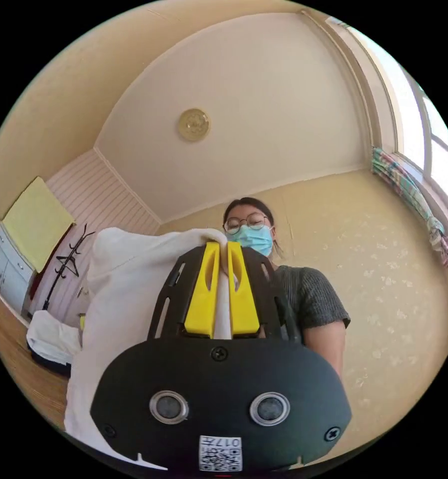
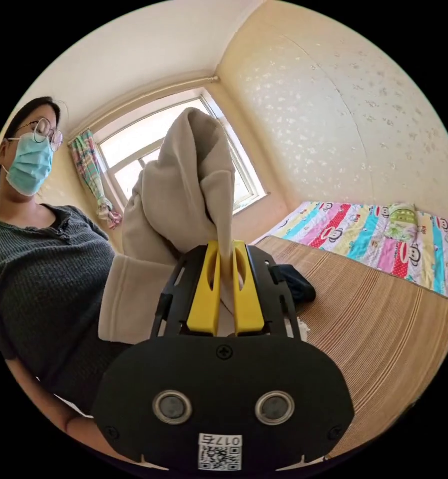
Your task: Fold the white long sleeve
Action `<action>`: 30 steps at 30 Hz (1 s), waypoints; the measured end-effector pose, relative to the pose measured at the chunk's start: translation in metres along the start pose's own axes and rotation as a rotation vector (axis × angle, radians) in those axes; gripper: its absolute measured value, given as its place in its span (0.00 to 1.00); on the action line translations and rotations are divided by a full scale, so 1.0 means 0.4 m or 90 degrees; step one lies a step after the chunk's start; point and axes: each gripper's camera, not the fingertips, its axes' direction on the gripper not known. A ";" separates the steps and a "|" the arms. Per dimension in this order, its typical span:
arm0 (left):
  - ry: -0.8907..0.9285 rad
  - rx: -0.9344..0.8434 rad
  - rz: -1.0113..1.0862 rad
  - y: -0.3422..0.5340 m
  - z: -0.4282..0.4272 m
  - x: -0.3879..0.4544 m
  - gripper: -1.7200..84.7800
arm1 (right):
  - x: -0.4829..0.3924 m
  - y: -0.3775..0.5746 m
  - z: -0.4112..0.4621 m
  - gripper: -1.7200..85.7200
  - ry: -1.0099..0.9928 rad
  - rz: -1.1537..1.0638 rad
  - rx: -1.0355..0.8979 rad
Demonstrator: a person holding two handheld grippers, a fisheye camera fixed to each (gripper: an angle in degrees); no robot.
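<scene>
Left gripper — my yellow jaws nearly closed, pinching the white long sleeve, which hangs raised in the air. Right gripper — jaws likewise pinched on a fold, the garment bunched above the woven mat.

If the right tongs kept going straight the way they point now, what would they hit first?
The right tongs are already clamped on the white long-sleeve garment, so that cloth comes first. Beyond it the bright window lies roughly in line, though depth is unclear.
</scene>
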 end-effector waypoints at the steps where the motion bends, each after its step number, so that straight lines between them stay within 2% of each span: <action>1: -0.040 -0.013 -0.017 0.003 0.001 -0.010 0.03 | -0.006 0.009 -0.024 0.07 0.072 0.012 0.004; 6: -0.406 -0.207 -0.105 0.054 0.118 -0.127 0.03 | -0.060 0.020 -0.088 0.07 0.321 0.026 0.061; 8: -0.486 -0.255 -0.120 0.094 0.172 -0.192 0.04 | -0.093 0.019 -0.096 0.07 0.366 0.019 0.099; 10: -0.488 -0.257 -0.149 0.138 0.193 -0.271 0.04 | -0.151 0.021 -0.085 0.07 0.410 -0.014 0.138; 15: -0.385 -0.114 -0.176 0.256 0.160 -0.454 0.05 | -0.260 0.034 -0.017 0.07 0.485 -0.066 0.188; 19: -0.376 -0.072 -0.170 0.311 0.159 -0.535 0.06 | -0.329 0.053 0.075 0.07 0.570 -0.118 0.194; 23: -0.468 -0.061 -0.211 0.370 0.157 -0.622 0.11 | -0.340 0.061 0.149 0.07 0.582 -0.142 0.152; 27: -0.605 -0.061 -0.266 0.442 0.162 -0.689 0.15 | -0.300 0.063 0.220 0.07 0.521 -0.103 0.074; 30: -0.597 -0.046 -0.218 0.474 0.214 -0.703 0.16 | -0.258 0.064 0.305 0.07 0.524 -0.074 -0.033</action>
